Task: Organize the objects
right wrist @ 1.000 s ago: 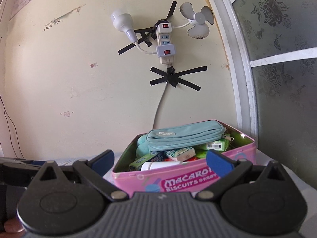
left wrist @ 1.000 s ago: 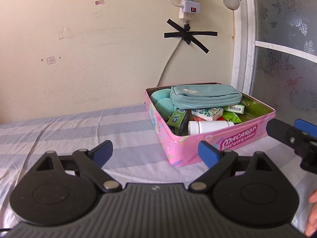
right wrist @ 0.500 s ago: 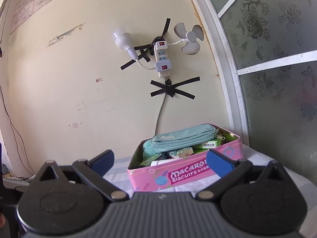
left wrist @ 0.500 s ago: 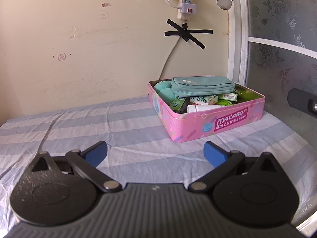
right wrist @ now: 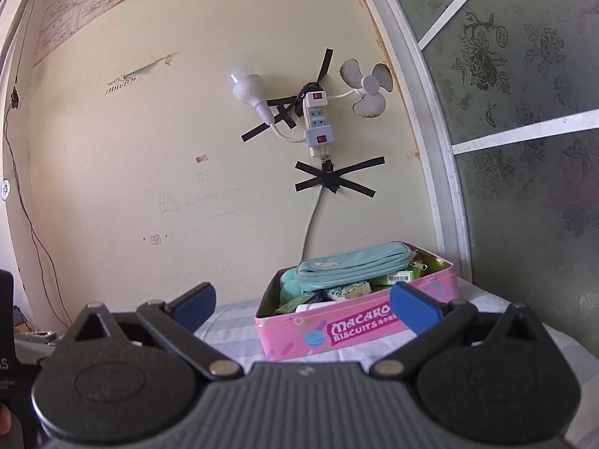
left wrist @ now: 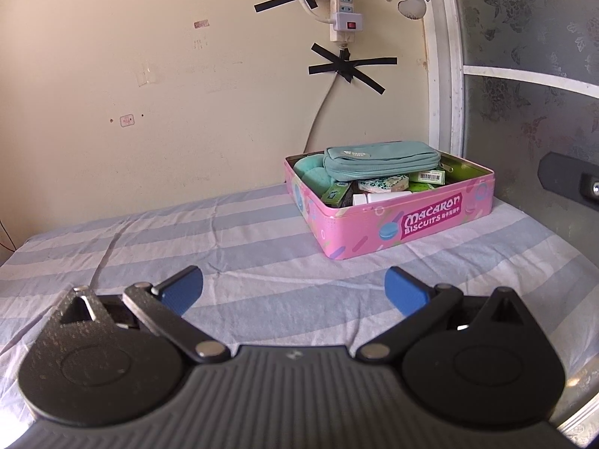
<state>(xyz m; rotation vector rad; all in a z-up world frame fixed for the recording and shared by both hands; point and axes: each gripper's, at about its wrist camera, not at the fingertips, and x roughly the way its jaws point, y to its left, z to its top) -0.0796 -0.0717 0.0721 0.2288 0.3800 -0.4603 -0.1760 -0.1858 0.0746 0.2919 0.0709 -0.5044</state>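
Left wrist view
- Left gripper (left wrist: 294, 286): I had its 2 blue-padded fingers (left wrist: 182, 289) spread wide, nothing between them, above the striped sheet (left wrist: 232, 232).
- Pink biscuit tin (left wrist: 397, 224): it sat lidless on the sheet, ahead and to the right, near the wall and the frosted window (left wrist: 524, 75), well apart from my fingers.
- Tin contents: a teal pouch (left wrist: 382, 159) lay on top of small packets and a white bottle (left wrist: 378, 198).
- Right edge: I saw a dark part of the right gripper (left wrist: 569, 183).

Right wrist view
- Right gripper (right wrist: 303, 303): I held its 2 fingers wide apart and empty.
- Pink biscuit tin (right wrist: 337, 331): it stood beyond the fingers, clear of them, below the taped power strip (right wrist: 317, 119).
- Wall: a bulb (right wrist: 249, 91) and a small fan (right wrist: 368, 88) hung beside the strip.
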